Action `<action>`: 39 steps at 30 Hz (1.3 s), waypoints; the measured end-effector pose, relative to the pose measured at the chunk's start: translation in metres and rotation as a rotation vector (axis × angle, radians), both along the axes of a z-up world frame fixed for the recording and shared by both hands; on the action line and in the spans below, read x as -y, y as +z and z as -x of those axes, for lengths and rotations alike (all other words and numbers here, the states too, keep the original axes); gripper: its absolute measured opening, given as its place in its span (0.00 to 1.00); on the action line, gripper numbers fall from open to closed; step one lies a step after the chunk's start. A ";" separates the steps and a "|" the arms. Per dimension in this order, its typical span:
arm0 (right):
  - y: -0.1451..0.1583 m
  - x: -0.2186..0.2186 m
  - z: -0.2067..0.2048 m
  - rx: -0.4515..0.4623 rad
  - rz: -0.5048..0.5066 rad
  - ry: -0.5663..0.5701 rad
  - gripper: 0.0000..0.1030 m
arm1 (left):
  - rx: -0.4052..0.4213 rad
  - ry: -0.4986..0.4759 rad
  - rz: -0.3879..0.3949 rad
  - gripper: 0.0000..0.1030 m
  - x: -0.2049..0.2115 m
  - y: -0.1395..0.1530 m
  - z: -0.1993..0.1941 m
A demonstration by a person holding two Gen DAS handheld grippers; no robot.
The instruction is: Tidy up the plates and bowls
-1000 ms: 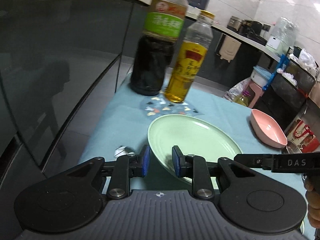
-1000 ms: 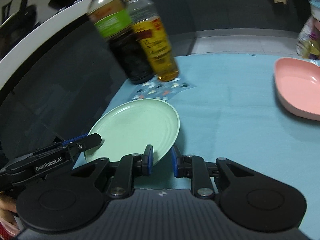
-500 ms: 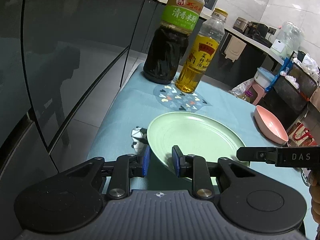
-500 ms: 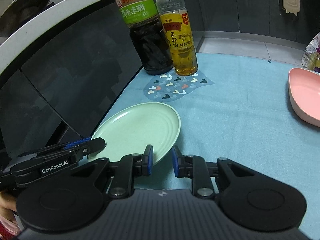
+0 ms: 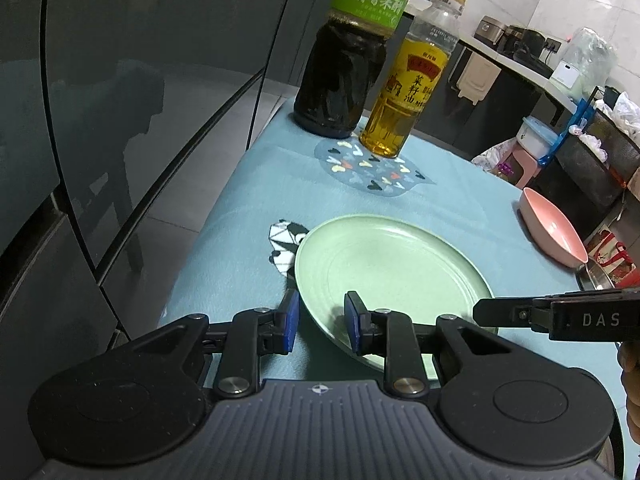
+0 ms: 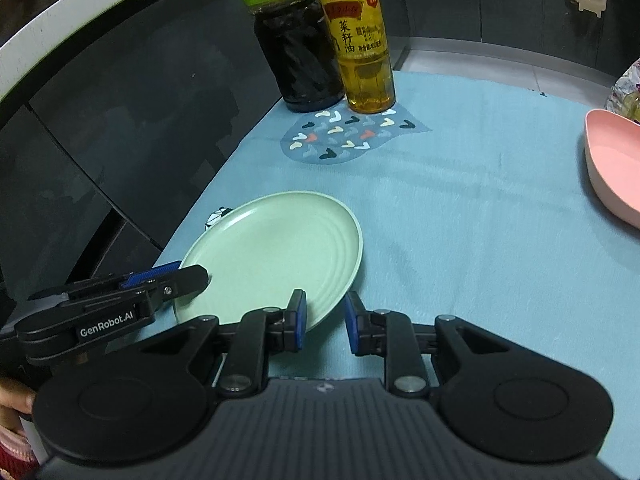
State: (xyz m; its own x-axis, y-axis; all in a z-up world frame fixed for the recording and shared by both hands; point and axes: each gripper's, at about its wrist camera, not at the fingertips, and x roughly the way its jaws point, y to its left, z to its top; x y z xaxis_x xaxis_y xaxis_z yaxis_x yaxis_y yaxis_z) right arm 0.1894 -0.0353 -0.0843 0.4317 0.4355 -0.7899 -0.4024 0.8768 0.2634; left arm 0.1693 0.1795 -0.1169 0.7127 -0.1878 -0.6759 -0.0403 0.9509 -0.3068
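Note:
A light green plate (image 5: 394, 276) sits low over the blue cloth at the table's near left; it also shows in the right wrist view (image 6: 276, 254). My left gripper (image 5: 320, 326) has its jaws on either side of the plate's near left rim. My right gripper (image 6: 324, 320) has its jaws on either side of the near right rim. The plate's edge lies between the blue pads of both. A pink bowl (image 5: 554, 228) stands at the right edge of the table, also visible in the right wrist view (image 6: 614, 168).
A dark vinegar bottle (image 5: 348, 52) and a yellow oil bottle (image 5: 408, 92) stand at the far left by a patterned patch (image 5: 372, 168). A dark glass cabinet (image 5: 120, 100) runs along the left. A metal rim (image 5: 596, 276) shows past the pink bowl.
Both grippers and the green plate between them have come down and steadied over the cloth; the bottles now look farther and sharper. The jaw gaps look unchanged.

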 end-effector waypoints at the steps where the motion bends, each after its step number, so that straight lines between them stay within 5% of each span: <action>1: -0.001 0.000 -0.001 -0.004 -0.001 0.000 0.17 | -0.009 0.000 0.001 0.21 0.000 -0.001 -0.001; 20: 0.004 0.016 0.006 0.004 -0.048 -0.027 0.17 | 0.036 0.026 -0.064 0.29 0.003 0.022 0.012; 39: 0.023 0.087 0.018 0.090 -0.112 -0.151 0.19 | 0.081 -0.052 -0.179 0.29 0.066 0.054 0.007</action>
State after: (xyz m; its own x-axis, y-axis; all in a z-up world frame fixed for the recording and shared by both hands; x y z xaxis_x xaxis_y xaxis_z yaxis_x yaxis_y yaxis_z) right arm 0.1716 -0.1223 -0.0618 0.5657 0.4433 -0.6953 -0.2951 0.8962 0.3313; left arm 0.1621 0.1130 -0.0629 0.7585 -0.1081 -0.6427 0.0286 0.9907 -0.1329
